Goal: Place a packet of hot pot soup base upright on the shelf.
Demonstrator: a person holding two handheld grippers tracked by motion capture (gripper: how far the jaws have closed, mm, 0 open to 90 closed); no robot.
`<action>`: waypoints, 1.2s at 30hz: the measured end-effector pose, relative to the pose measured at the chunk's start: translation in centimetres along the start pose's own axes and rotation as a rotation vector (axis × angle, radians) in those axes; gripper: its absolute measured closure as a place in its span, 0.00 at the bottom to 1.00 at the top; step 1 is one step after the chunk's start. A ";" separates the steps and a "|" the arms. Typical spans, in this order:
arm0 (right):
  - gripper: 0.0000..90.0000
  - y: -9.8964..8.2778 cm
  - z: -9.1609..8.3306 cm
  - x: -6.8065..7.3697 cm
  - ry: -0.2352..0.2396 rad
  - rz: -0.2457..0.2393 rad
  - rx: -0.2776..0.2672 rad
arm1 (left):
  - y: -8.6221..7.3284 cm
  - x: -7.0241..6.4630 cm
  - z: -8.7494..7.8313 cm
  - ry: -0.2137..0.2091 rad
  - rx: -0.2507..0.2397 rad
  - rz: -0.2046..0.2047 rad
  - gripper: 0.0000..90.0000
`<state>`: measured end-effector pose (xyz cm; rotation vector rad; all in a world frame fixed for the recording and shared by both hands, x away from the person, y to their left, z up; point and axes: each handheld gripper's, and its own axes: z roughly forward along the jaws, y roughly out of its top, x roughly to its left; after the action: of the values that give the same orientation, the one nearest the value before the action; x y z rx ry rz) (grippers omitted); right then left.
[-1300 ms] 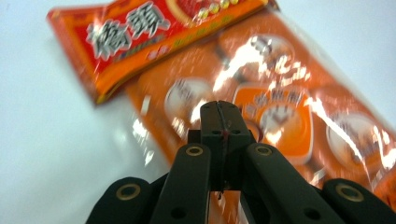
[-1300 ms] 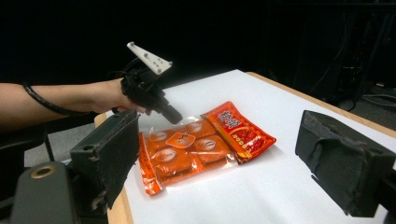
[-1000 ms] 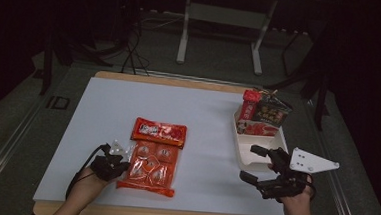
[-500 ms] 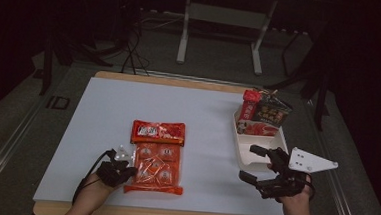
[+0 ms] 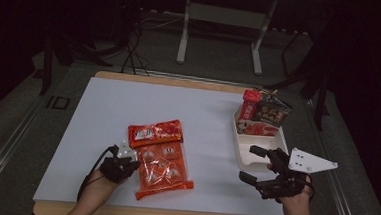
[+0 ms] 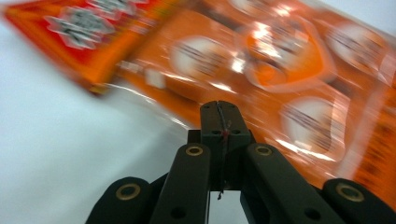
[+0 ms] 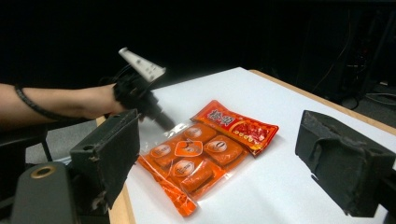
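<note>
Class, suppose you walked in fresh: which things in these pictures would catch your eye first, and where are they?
The bright orange snack pack lies near the front of the white table, with the shut left gripper pinching its clear edge. At the right, a white tray holds more packets, and the open right gripper hovers beside it.

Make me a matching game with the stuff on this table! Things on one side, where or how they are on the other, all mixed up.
Things:
1. orange snack bag
2. white tray
3. left gripper
4. right gripper

Places or states:
A. jaws wide apart, nothing between them
B. lying flat near the table's front edge
C. jaws shut at the bag's clear edge
D. holding upright packets at its far end

Pairs: 1-B, 2-D, 3-C, 4-A
</note>
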<state>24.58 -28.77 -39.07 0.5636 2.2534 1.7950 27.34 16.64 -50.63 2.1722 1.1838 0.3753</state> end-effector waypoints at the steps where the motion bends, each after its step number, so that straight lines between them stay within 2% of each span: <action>1: 0.15 0.0 0.0 0.0 0.001 0.001 -0.001 | 0.2 0.5 0.3 0.011 -0.001 -0.015 1.00; 2: 0.15 0.0 -0.1 0.0 0.003 0.002 -0.003 | 0.4 1.0 0.6 0.021 0.000 -0.028 1.00; 4: 0.15 0.0 -0.1 0.0 -0.002 0.001 -0.003 | 0.6 1.7 1.5 0.015 0.015 -0.052 1.00; 5: 0.15 0.0 -0.2 0.0 -0.001 0.003 -0.006 | 0.6 1.7 2.0 0.016 0.028 -0.049 1.00; 7: 0.15 0.0 -0.3 0.0 -0.010 -0.004 -0.005 | 0.7 1.7 2.7 0.001 0.026 -0.060 1.00; 9: 0.16 0.0 -0.4 0.0 -0.011 -0.009 -0.012 | 1.1 1.4 2.9 -0.002 0.031 -0.043 1.00; 16: 0.16 -0.1 -0.1 0.2 -0.019 -0.040 -0.022 | 1.5 1.0 3.1 -0.012 0.032 -0.048 1.00; 18: 0.16 -0.2 0.1 0.2 -0.029 -0.051 -0.014 | 1.7 0.8 3.2 -0.011 0.033 -0.024 1.00; 26: 0.16 -0.5 0.3 -0.1 -0.055 -0.040 -0.003 | 2.7 -0.3 3.9 -0.030 0.039 -0.006 1.00; 31: 0.16 -0.6 0.4 -0.3 -0.053 -0.036 0.000 | 3.2 -1.2 4.3 -0.038 0.038 0.013 1.00; 36: 0.17 -0.6 0.2 -0.3 -0.091 -0.071 -0.028 | 3.9 -2.3 4.8 -0.051 0.040 0.044 1.00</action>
<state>24.85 -28.85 -39.70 0.5424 2.1576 1.7279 31.08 11.32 -51.63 2.2320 1.1266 0.3153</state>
